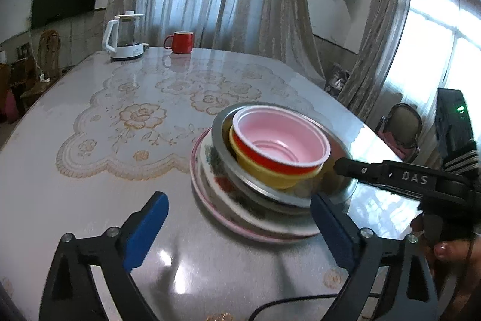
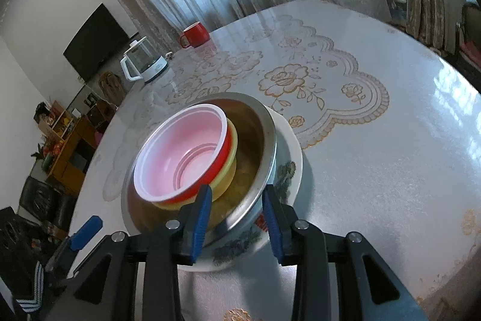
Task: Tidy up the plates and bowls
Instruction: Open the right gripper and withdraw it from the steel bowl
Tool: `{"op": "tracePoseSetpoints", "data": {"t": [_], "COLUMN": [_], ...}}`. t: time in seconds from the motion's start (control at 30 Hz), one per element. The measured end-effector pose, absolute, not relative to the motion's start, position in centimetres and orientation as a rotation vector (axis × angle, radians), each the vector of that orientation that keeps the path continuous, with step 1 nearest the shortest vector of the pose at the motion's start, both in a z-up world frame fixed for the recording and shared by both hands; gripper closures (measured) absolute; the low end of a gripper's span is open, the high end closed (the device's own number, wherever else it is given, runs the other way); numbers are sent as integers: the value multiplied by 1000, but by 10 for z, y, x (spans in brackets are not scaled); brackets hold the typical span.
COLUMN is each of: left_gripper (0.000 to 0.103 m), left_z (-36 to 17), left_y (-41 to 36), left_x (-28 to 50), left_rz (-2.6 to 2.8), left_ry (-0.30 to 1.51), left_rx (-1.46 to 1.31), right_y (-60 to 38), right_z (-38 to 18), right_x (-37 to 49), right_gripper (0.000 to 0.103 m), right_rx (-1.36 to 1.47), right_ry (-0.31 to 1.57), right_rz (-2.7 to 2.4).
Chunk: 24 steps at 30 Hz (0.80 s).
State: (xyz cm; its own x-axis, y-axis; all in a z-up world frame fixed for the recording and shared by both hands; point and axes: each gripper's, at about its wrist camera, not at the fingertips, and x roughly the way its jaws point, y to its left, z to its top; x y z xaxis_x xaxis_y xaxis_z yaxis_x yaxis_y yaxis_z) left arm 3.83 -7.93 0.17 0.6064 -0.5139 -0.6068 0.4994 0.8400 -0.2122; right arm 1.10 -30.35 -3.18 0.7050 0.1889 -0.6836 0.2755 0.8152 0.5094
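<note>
A stack stands on the table: a red bowl with a pink inside (image 1: 279, 137) (image 2: 183, 152) sits in a yellow bowl (image 1: 270, 175) (image 2: 230, 167), inside a steel bowl (image 1: 219, 137) (image 2: 264, 146), on floral plates (image 1: 216, 185) (image 2: 288, 167). My right gripper (image 2: 236, 200) straddles the steel bowl's near rim, one pad inside and one outside; whether the pads press on the rim is unclear. It shows from the side in the left wrist view (image 1: 339, 163). My left gripper (image 1: 237, 218) is open and empty, just in front of the plates.
A red mug (image 1: 180, 41) (image 2: 196, 34) and a white kettle (image 1: 124, 36) (image 2: 144, 63) stand at the table's far end. A lace mat (image 1: 135, 122) (image 2: 315, 86) covers the table's middle. Chairs and curtains lie beyond the table edge.
</note>
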Motion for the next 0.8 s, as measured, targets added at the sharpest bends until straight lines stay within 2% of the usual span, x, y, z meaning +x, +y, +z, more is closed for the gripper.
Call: {"op": "tracePoseSetpoints", "data": {"t": [0.1, 0.33, 0.4, 0.47, 0.53, 0.8], "left_gripper": [1, 0, 0, 0, 0, 0], "left_z": [2, 2, 3, 4, 5, 9], "left_y": [-76, -71, -72, -72, -70, -60], "left_x": [33, 24, 21, 16, 12, -3], "left_rz": [-559, -492, -471, -452, -444, -383], "left_ry": [713, 729, 727, 719, 715, 666], "left_rx": [0, 9, 25, 41, 38, 31], "right_y": [-297, -293, -292, -289, -284, -256], "right_z": [-26, -18, -13, -10, -7, -4], "right_x": [3, -23, -32, -39, -46, -64], "right_gripper": [62, 61, 56, 40, 35, 34], "right_rx": [551, 483, 486, 476, 462, 399], "right_ry": [784, 766, 751, 738, 724, 671], "right_rz": [-64, -123, -143, -164, -176, -139]}}
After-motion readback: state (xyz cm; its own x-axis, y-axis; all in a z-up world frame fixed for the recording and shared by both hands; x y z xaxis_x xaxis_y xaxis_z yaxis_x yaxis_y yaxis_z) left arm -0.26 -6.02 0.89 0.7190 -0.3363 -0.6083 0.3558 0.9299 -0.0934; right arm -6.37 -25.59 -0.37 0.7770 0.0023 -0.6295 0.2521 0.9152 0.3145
